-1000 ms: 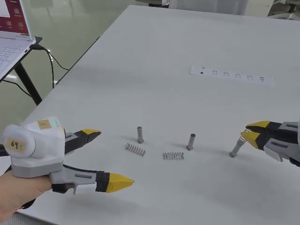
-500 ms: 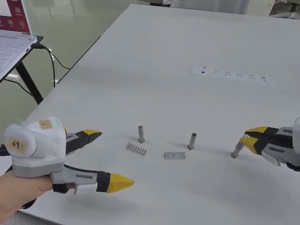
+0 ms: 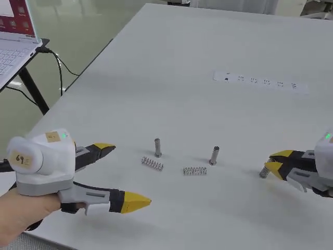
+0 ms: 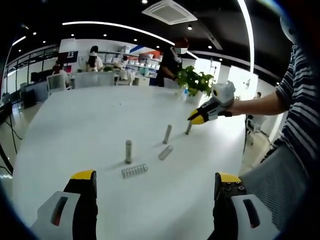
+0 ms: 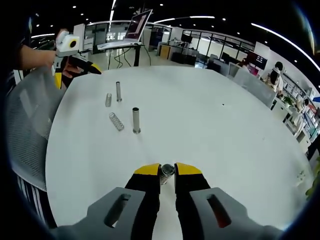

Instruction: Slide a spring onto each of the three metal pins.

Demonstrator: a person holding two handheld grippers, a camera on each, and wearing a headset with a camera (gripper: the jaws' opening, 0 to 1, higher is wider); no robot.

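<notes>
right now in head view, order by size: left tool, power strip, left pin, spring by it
1. left tool (nearest the camera)
2. power strip
3. left pin and spring: look alike, unranked

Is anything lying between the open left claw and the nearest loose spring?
Nothing visible. Bare table separates the left claw from the spring; the nearest pin stands just beyond it.

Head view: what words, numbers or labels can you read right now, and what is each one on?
"69": round white sticker on the white housing of the left gripper; smaller marks beside it are blurred.
Small tan label on top of that housing: too blurred to read.
Open pale laptop screen: too small to read.
Long white power strip: marks too small to read.
</notes>
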